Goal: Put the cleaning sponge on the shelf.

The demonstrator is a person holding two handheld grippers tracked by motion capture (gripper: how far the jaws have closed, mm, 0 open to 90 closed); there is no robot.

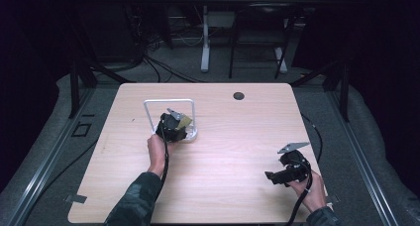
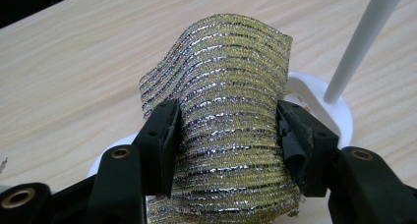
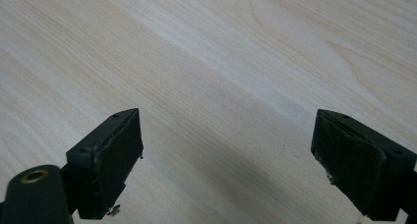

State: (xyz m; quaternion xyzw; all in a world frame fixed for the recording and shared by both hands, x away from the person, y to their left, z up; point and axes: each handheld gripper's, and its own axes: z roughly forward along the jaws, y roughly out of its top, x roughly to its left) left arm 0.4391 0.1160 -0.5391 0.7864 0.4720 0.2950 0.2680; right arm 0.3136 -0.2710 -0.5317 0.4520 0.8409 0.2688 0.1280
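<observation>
Scouring pad [image 2: 221, 126] of glittery gold mesh between barely pressing jaws of left gripper [image 2: 228, 135], over white rack [image 1: 168, 103] foot at table's far left; right gripper [image 3: 226, 160] agape; worth spreading slowly, then retreating straight.

Scouring pad [image 2: 221, 121] sits between left gripper [image 1: 174, 128] jaws over the base of the rack [image 1: 169, 103], left of the table [image 1: 237, 186] centre; right gripper [image 1: 285, 175] near the table's front right corner, well apart; grommet hole [image 1: 238, 95] by the far edge.

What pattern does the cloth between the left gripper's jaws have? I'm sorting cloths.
Yellow-gold with shiny silver stripes, clearest in the left gripper view.
</observation>
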